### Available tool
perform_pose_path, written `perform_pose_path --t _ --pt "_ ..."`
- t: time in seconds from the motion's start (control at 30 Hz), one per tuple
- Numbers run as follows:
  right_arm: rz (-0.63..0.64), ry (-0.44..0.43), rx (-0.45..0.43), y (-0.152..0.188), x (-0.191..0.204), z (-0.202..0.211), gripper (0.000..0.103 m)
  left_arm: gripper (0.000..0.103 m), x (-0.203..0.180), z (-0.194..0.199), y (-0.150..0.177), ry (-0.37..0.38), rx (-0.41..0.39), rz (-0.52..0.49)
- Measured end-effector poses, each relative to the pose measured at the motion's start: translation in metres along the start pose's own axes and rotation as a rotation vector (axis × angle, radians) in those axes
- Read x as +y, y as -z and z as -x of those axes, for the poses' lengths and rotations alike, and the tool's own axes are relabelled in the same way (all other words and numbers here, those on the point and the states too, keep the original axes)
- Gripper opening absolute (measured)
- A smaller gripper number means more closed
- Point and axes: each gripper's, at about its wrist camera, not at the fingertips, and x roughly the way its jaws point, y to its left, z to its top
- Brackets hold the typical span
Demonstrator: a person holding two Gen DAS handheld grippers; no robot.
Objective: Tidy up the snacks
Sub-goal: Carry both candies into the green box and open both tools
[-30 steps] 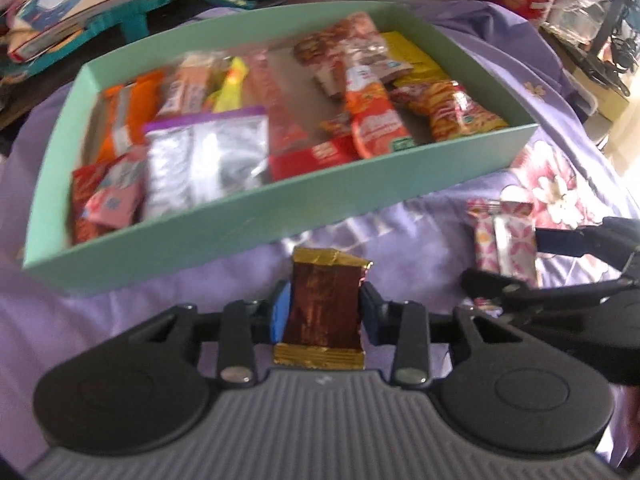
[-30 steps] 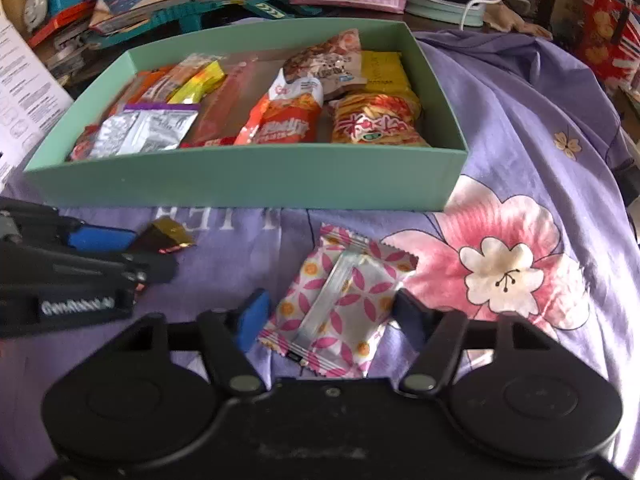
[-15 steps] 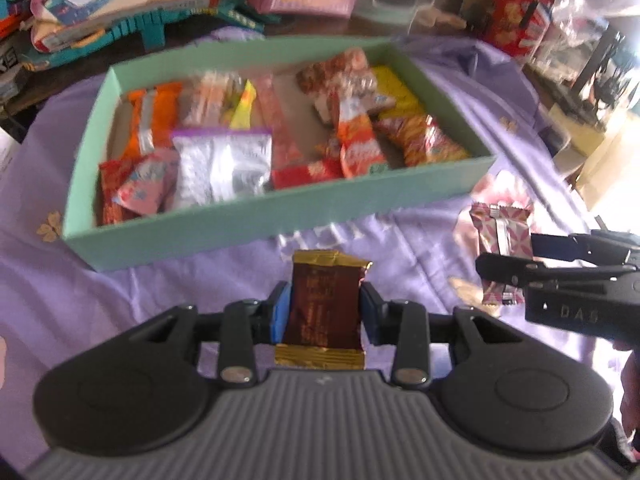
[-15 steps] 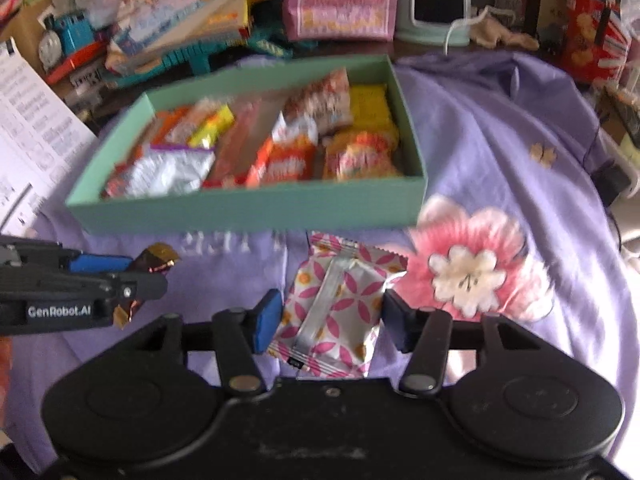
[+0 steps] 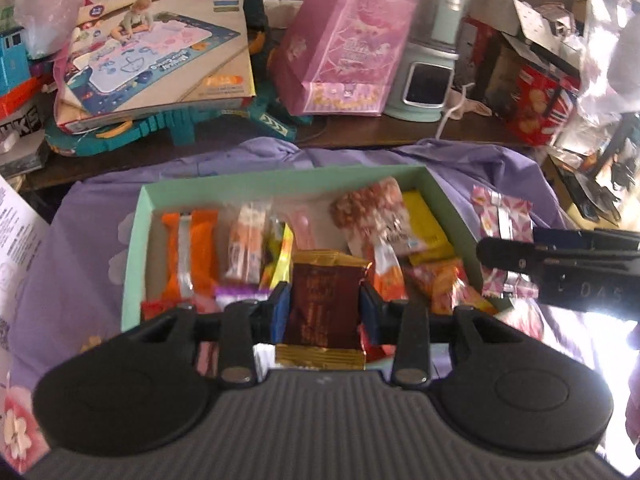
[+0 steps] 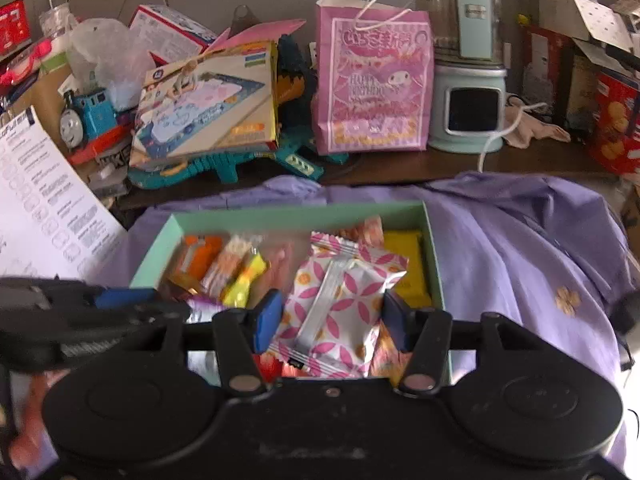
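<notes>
Step in hand: carrying two packets to the green box (image 5: 136, 240), which sits on the purple cloth (image 6: 520, 248) toward the cluttered back edge of the worktop.

Left tool (image 5: 324, 308): blue pads pinch the brown-and-gold packet (image 5: 322, 308) by its two long sides; the packet stands upright between them and hangs over the near half of the box. Right tool (image 6: 332, 320): pads pinch the pink-and-white patterned packet (image 6: 340, 308), also held over the box, toward its right end above the yellow packet (image 6: 404, 264). In the left view the right tool and its packet (image 5: 502, 220) appear beside the box's right wall.

Box is already well filled: orange packets (image 5: 190, 252) at the left end, peanut-print bag (image 5: 372, 208) toward the far right corner.

Next move, as judged: lower each packet into a gap and spread the pads. Free floor looks scarce; the brown packet likely lands on top of others near the front wall.

Change from one second earlier: both packets were then low over the cloth in front of the box's near wall, the right pads standing wider around theirs. Now both are raised and over the box, and the back edge of the worktop is in view.
</notes>
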Motion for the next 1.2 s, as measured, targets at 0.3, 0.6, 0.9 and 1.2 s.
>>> perform_pose_path --t 0.3,0.6,0.9,1.2 --pt "0.026 -0.025 0.063 -0.038 0.000 -0.073 0.054 0.036 -0.005 -0.064 -0.024 0.018 0.067 0.010" --pt "0.015 -0.057 0.105 -0.055 0.006 -0.126 0.054 0.037 -0.001 -0.104 -0.030 0.025 0.110 0.021" --pt "-0.004 -0.070 0.073 -0.062 0.010 -0.134 0.097 0.103 -0.001 -0.110 -0.035 -0.060 0.080 0.022" --pt "0.020 -0.051 0.073 -0.051 0.010 -0.109 0.103 0.103 -0.004 -0.095 -0.032 -0.081 0.102 0.009"
